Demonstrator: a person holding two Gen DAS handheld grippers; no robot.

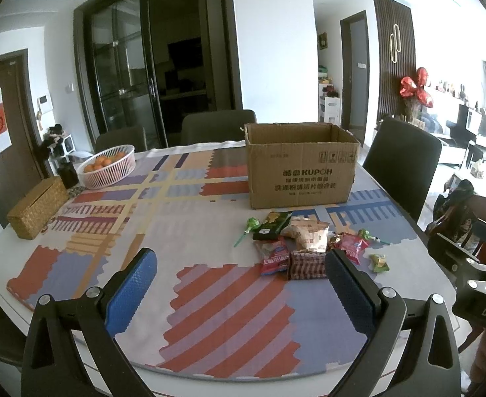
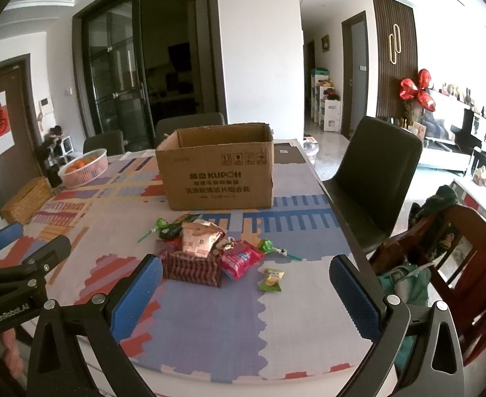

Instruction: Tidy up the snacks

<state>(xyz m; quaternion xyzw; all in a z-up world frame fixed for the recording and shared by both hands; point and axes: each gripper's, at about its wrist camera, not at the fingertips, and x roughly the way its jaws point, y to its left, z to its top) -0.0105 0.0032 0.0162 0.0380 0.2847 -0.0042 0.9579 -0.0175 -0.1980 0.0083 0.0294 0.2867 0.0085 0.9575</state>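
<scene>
A pile of snack packets [image 1: 304, 244] [image 2: 203, 251] lies on the patterned tablecloth in front of an open cardboard box [image 1: 301, 168] [image 2: 218, 168]. It holds a brown patterned packet [image 2: 193, 268], a red packet [image 2: 241, 259], a beige packet [image 2: 198, 240], green lollipops [image 1: 251, 225] [image 2: 269, 246] and a small yellow-green candy [image 1: 379, 263] [image 2: 271, 279] lying apart. My left gripper [image 1: 239, 284] is open and empty, just short of the pile. My right gripper [image 2: 246, 291] is open and empty, near the candy.
A white basket of oranges [image 1: 109, 165] [image 2: 84, 167] and a woven box [image 1: 37, 206] stand at the table's far left. Dark chairs [image 1: 403, 162] [image 2: 380, 172] surround the table. A wooden chair with clothes [image 2: 448, 248] stands at the right.
</scene>
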